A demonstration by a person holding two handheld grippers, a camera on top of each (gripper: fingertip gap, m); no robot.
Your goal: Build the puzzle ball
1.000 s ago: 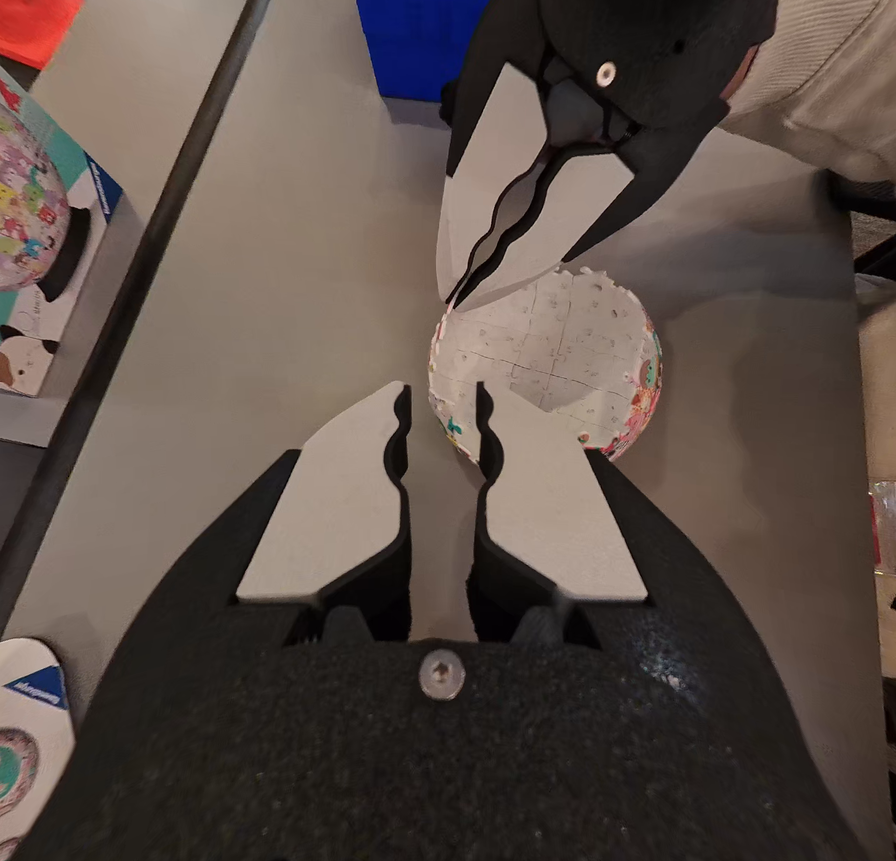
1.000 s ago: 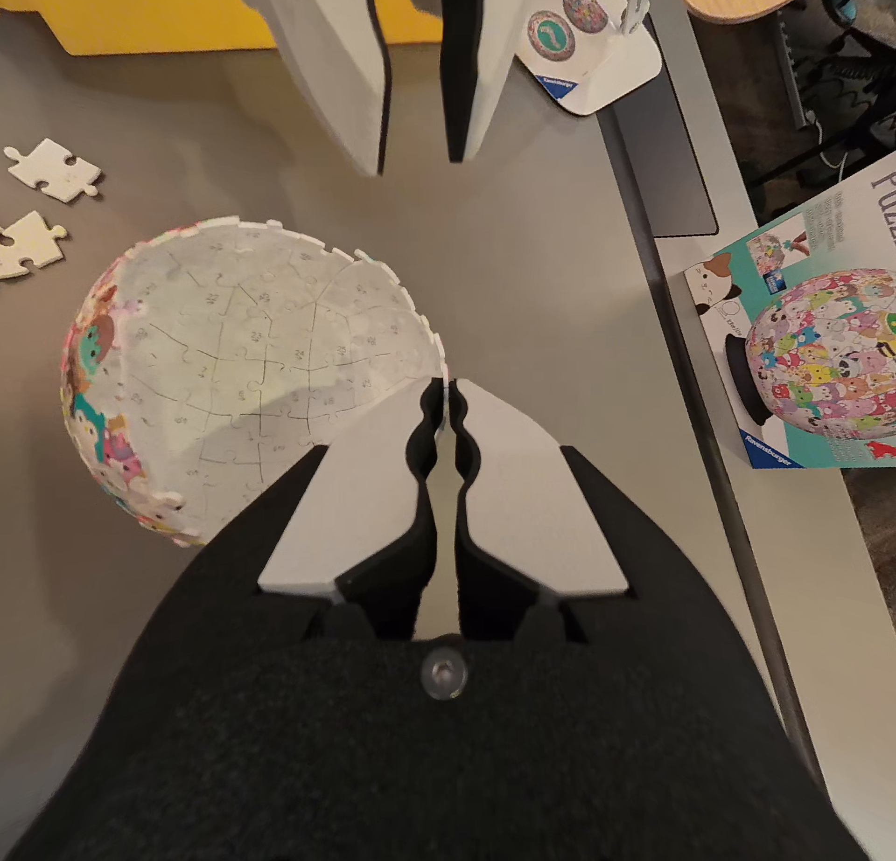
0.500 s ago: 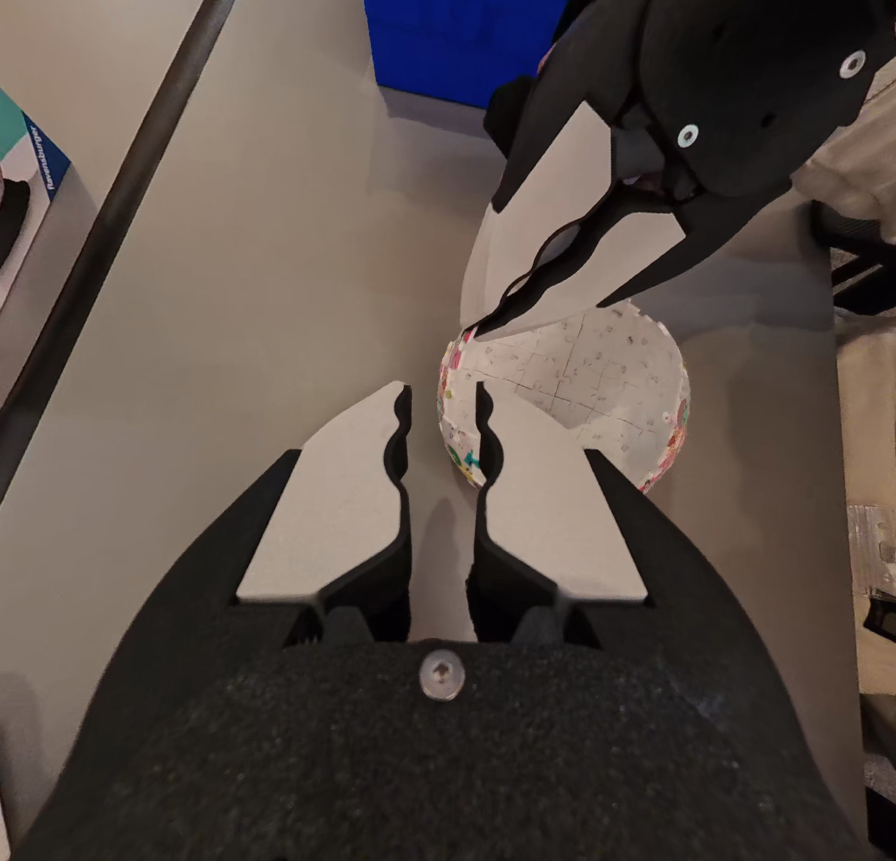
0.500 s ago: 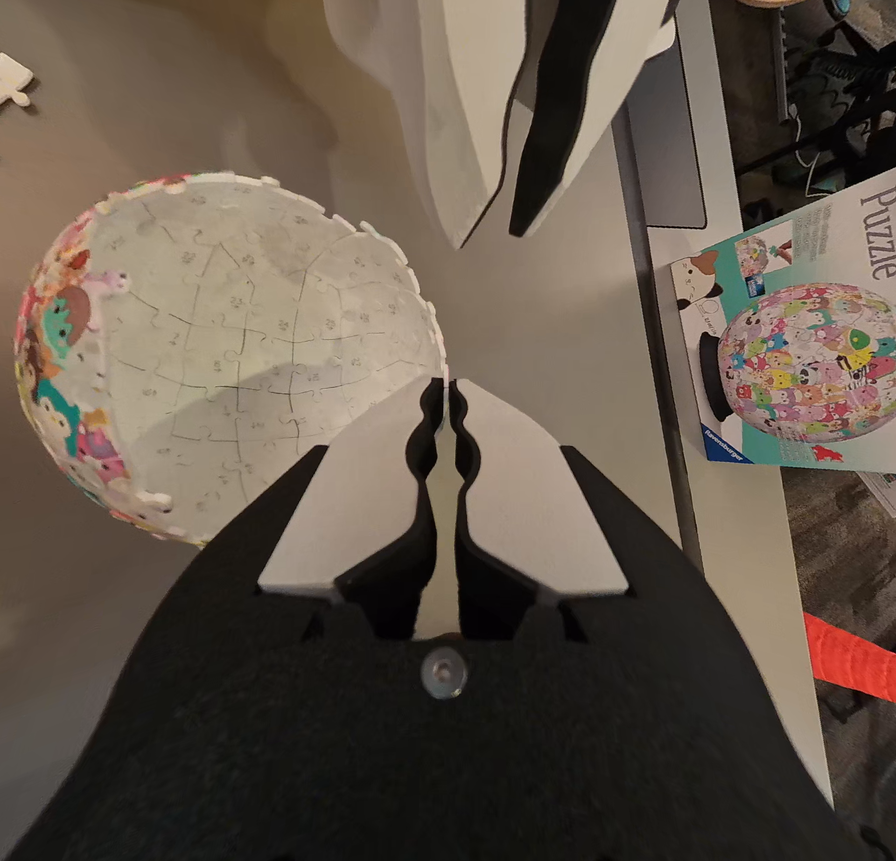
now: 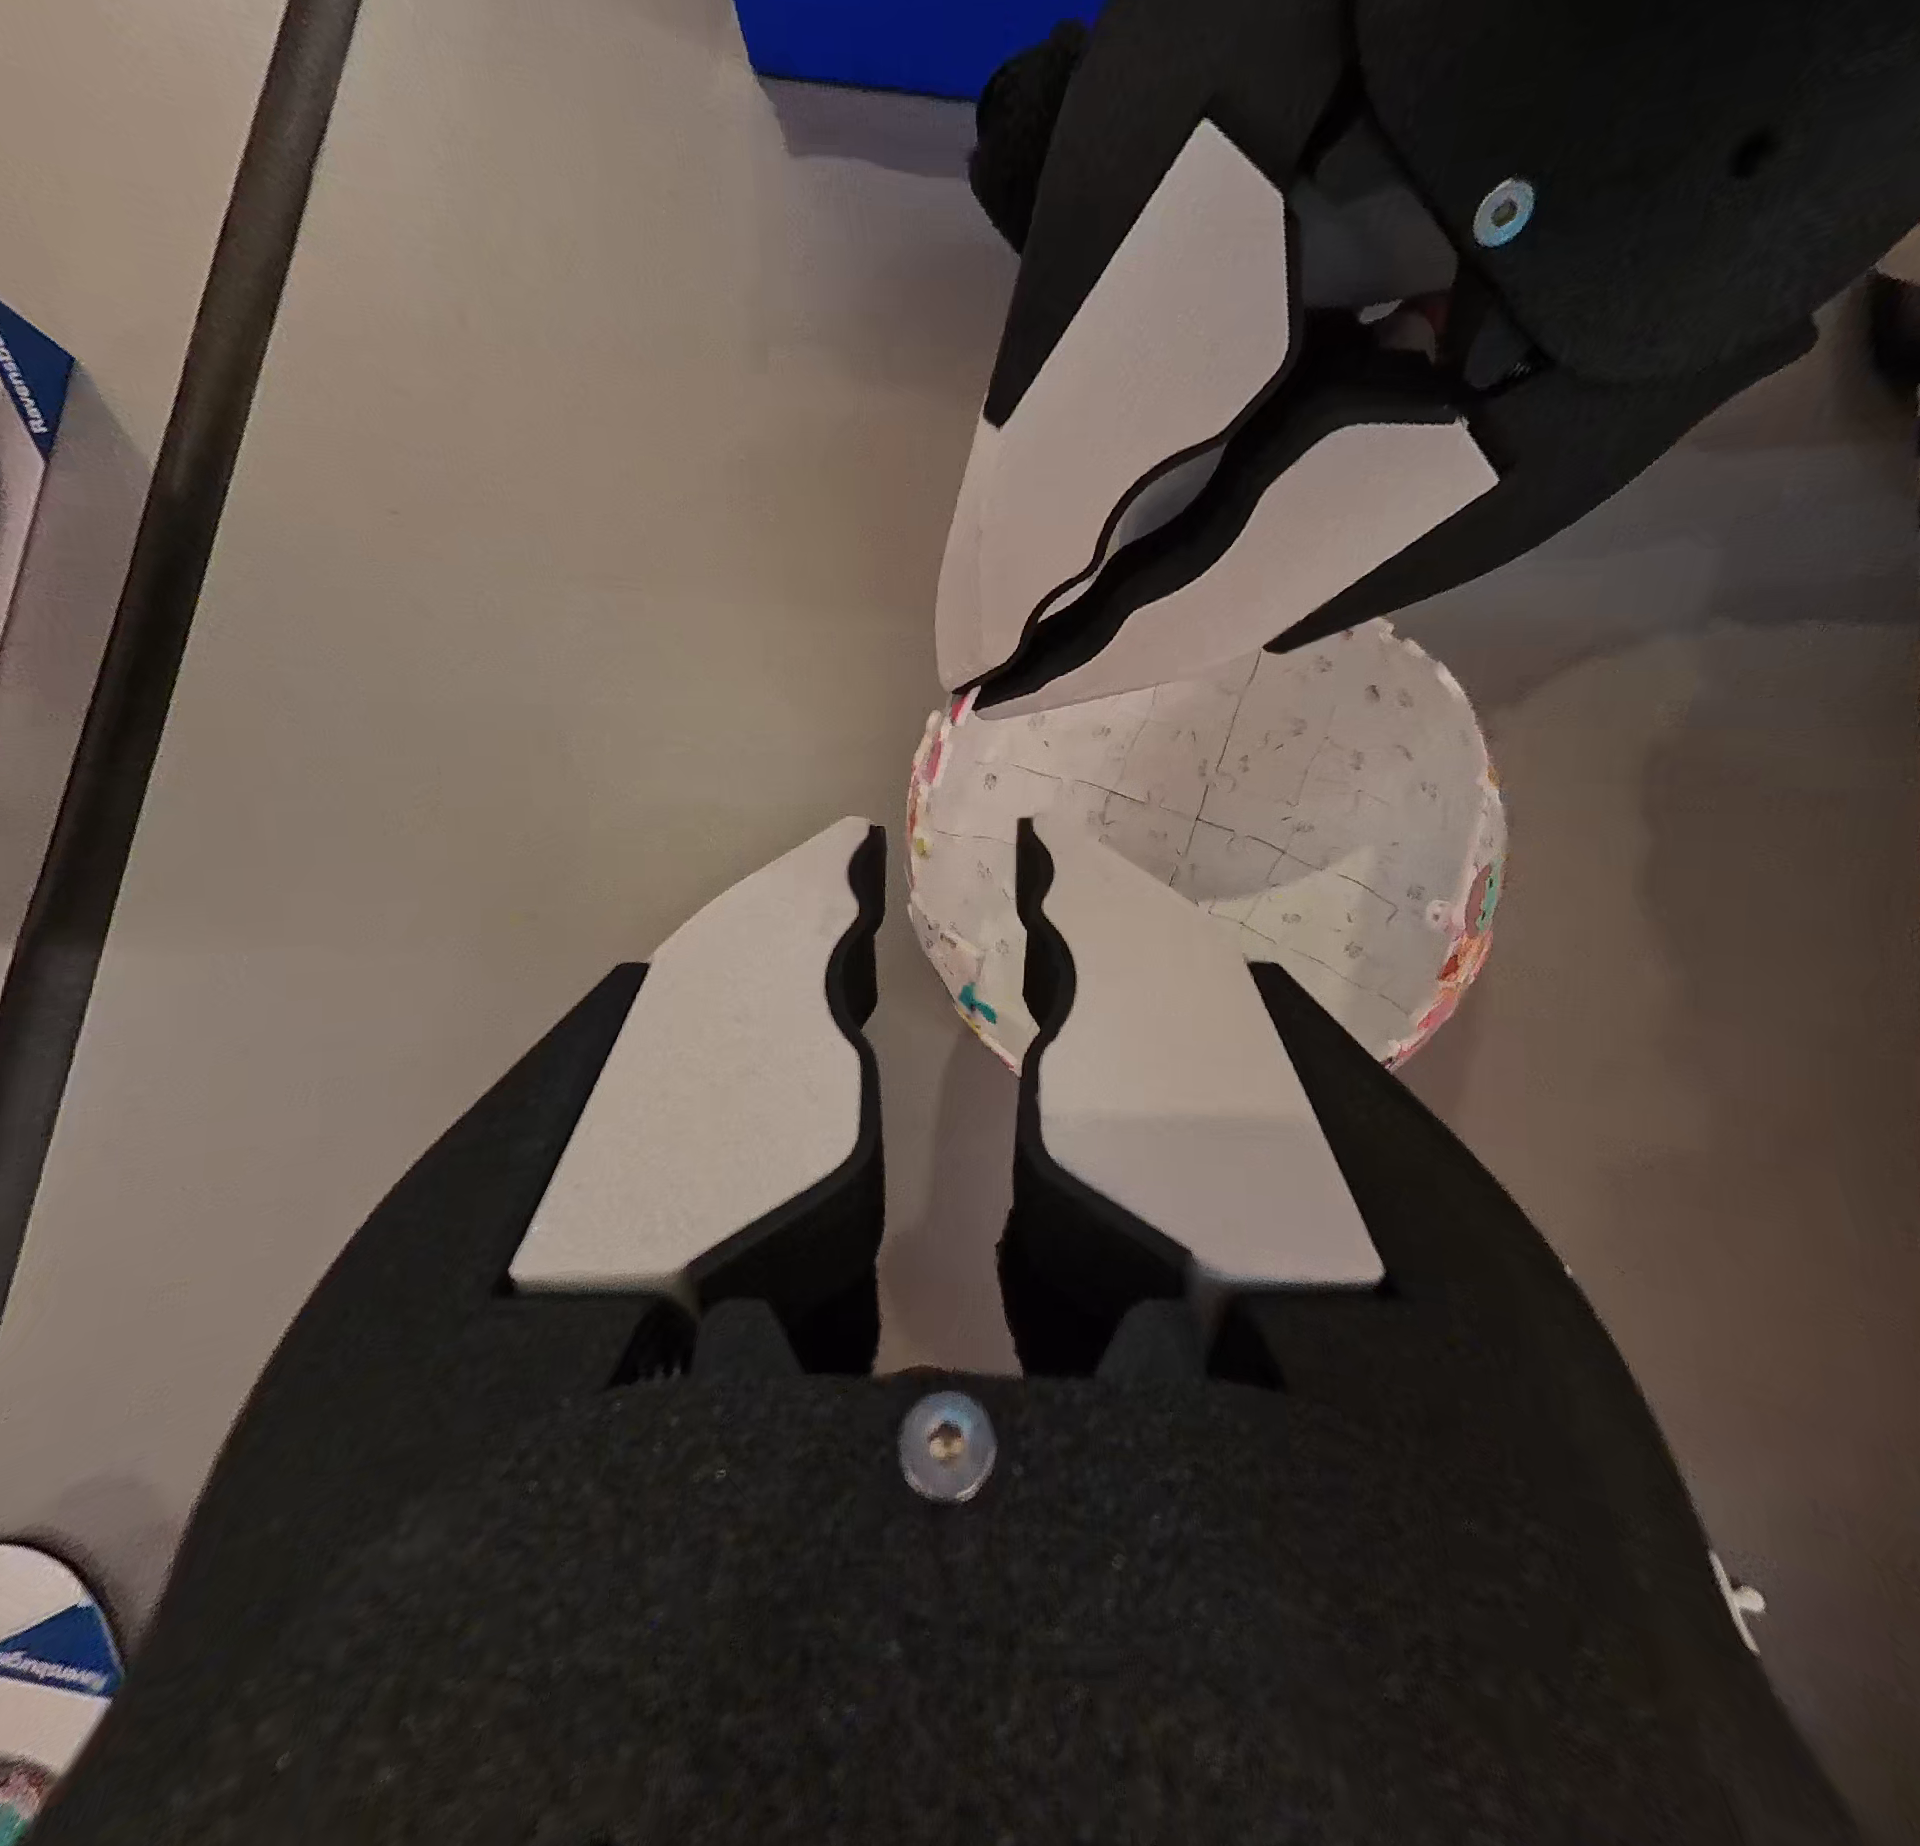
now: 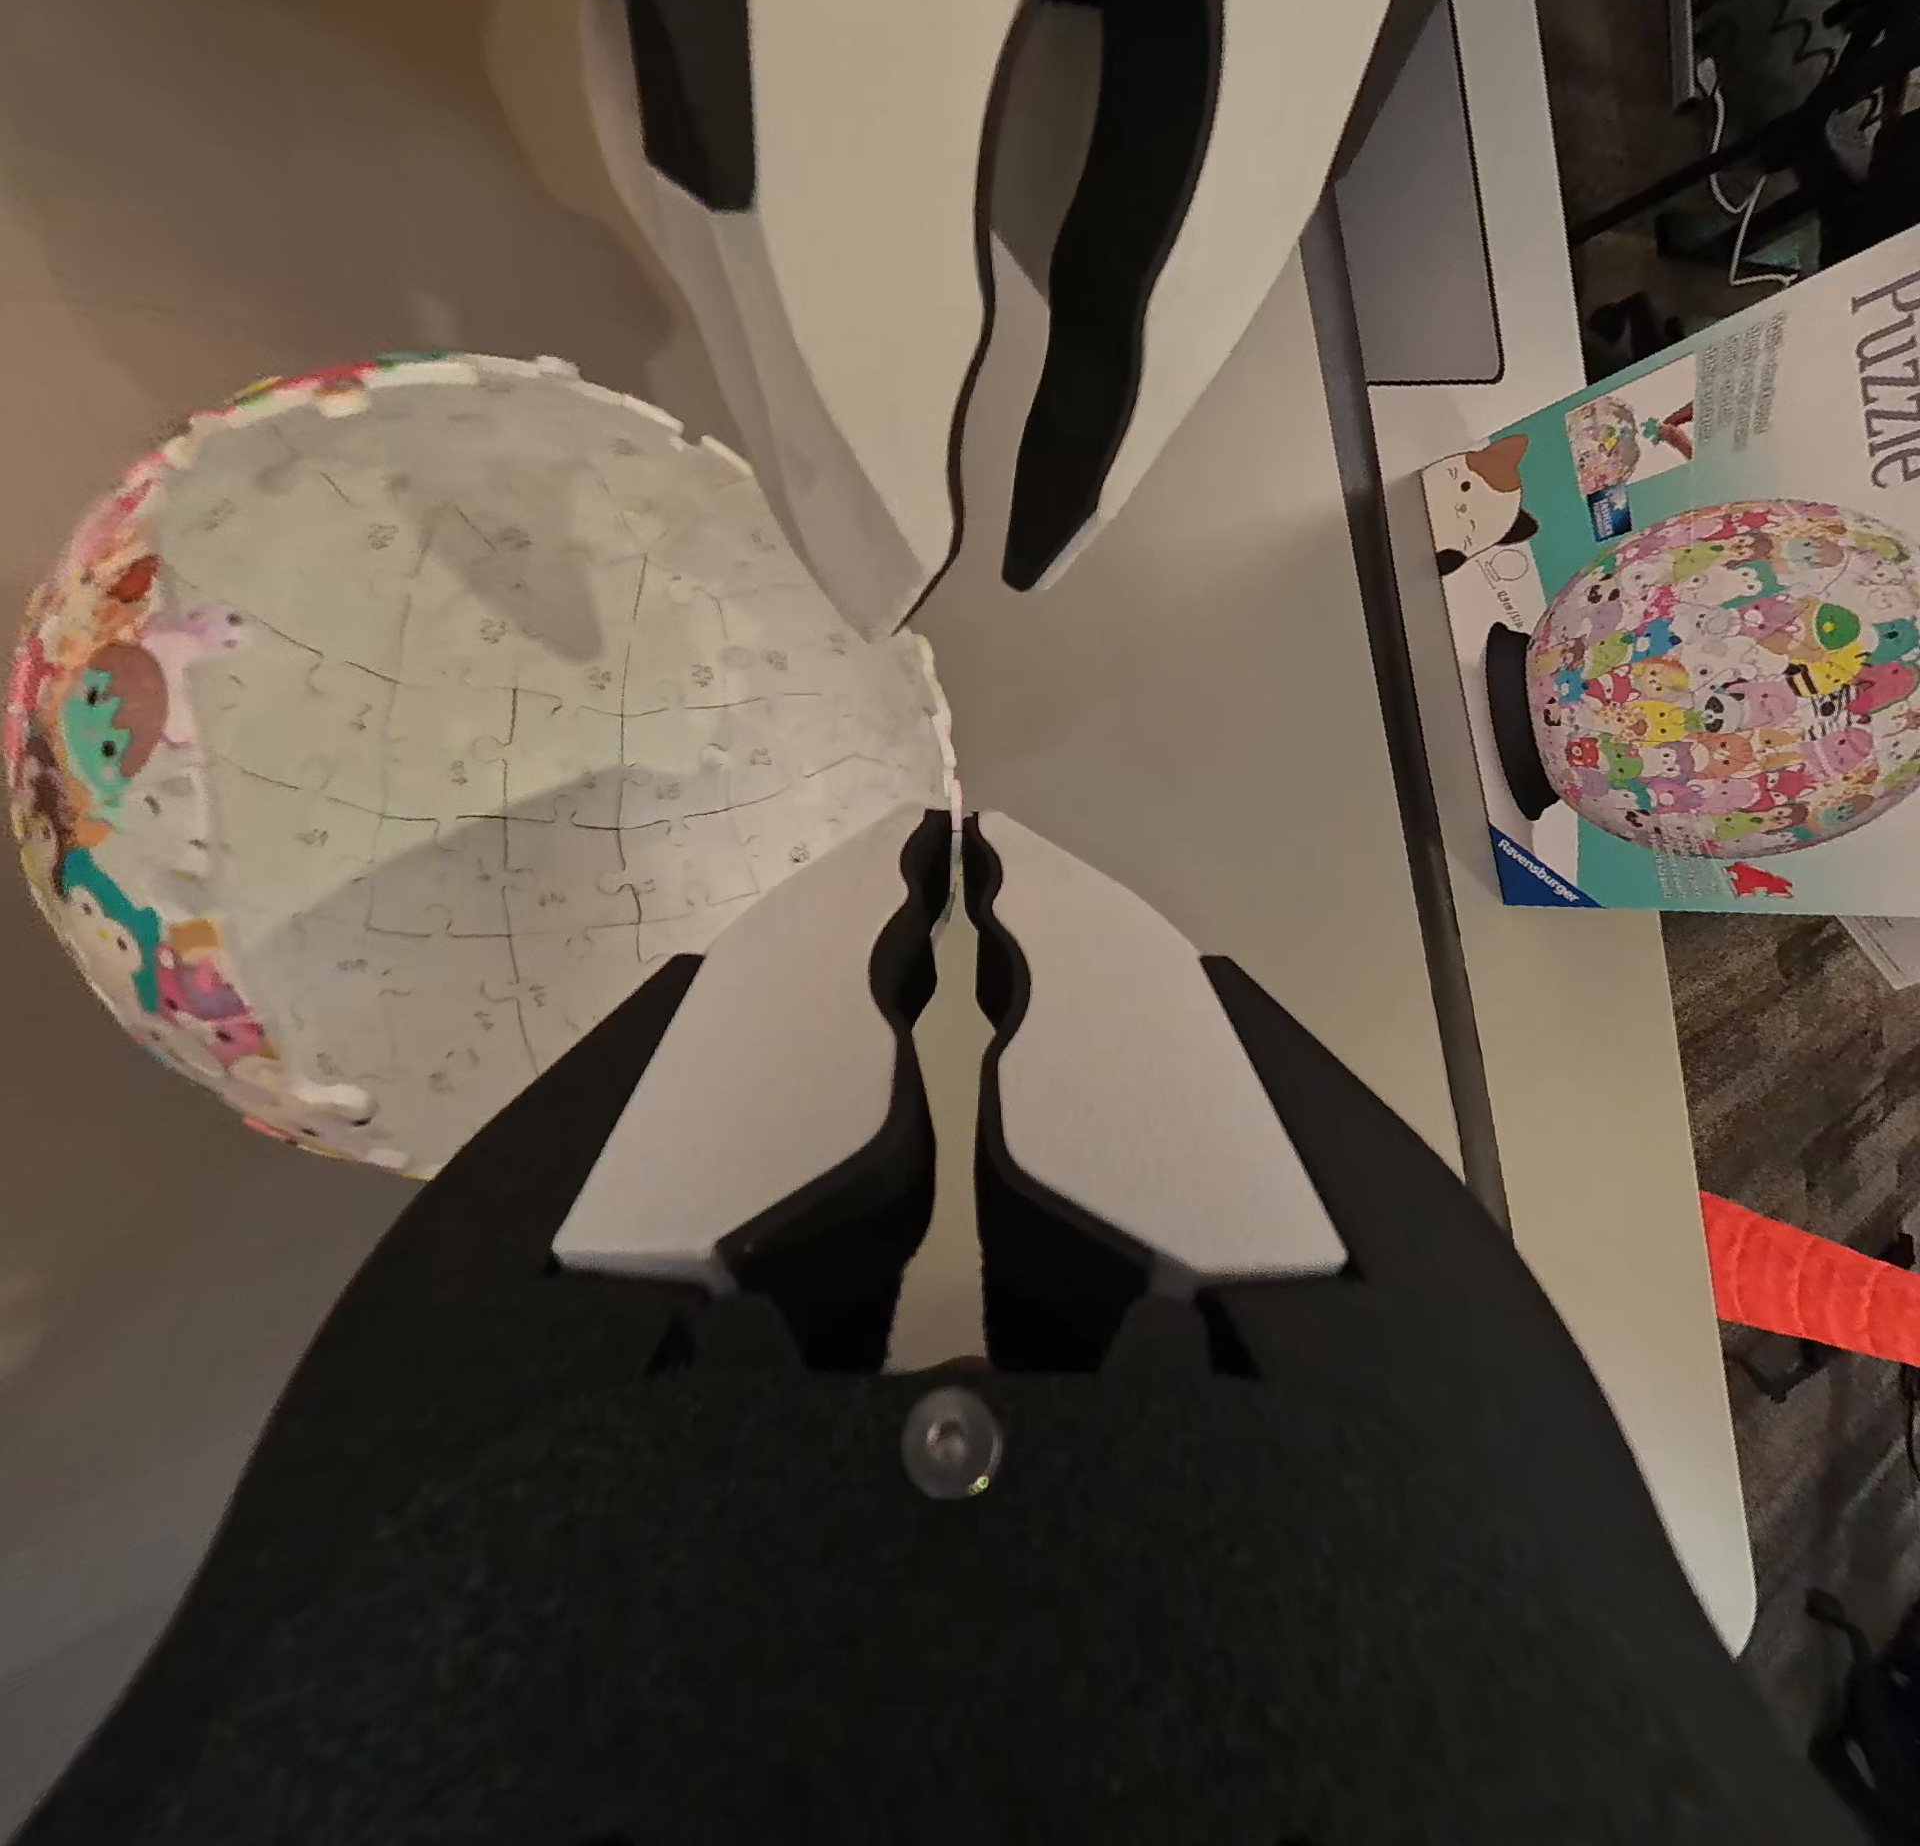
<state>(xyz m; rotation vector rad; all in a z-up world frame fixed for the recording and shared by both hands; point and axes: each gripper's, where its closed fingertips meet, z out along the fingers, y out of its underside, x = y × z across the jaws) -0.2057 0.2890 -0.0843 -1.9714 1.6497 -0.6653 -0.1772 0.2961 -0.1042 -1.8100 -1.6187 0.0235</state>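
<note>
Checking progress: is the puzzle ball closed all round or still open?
Still open. The puzzle ball is a partial shell; its white inner side and jagged rim show.

Puzzle box (image 6: 1714,653) cut off at right edge

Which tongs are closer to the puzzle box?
Left. The box lies off to one side; the left tongs sit a bit nearer it than the right tongs, which pinch the ball's rim.

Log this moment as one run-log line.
stage: shell assembly | half-built puzzle ball: on table, open side up | right gripper: shut on rim | left gripper: open, straddling rim | puzzle box: beside
</note>
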